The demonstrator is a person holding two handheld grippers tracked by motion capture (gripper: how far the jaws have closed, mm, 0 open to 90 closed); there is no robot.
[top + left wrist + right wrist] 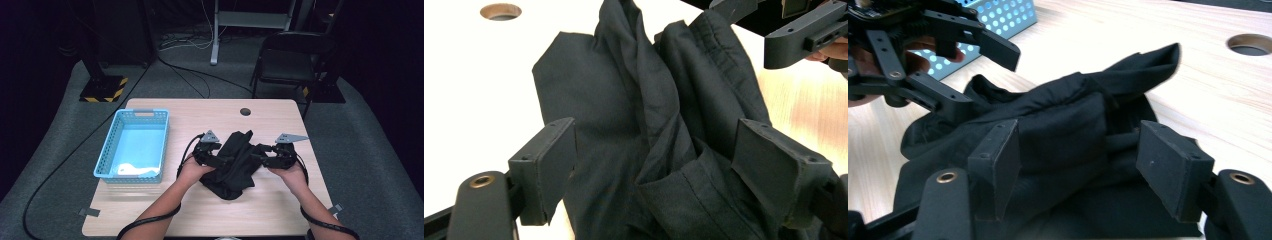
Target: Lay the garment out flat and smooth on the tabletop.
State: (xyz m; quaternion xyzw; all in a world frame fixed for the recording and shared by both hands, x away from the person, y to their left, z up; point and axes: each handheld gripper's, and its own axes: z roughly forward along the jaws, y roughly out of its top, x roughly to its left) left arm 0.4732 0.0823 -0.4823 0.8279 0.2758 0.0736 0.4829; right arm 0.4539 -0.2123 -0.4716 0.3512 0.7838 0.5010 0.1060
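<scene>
While both pairs of jaws stand apart around folds of the crumpled black cloth garment (234,162), neither the left gripper (651,170) nor the right gripper (1083,170) clamps it. Closing on one thin layer could let the bundle sag open mid-table on the pale wooden table (280,120), well short of the light-blue perforated plastic basket (107,150).

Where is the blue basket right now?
In the high view the blue basket sits on the left part of the wooden table, just left of the left gripper and the crumpled black cloth.
</scene>
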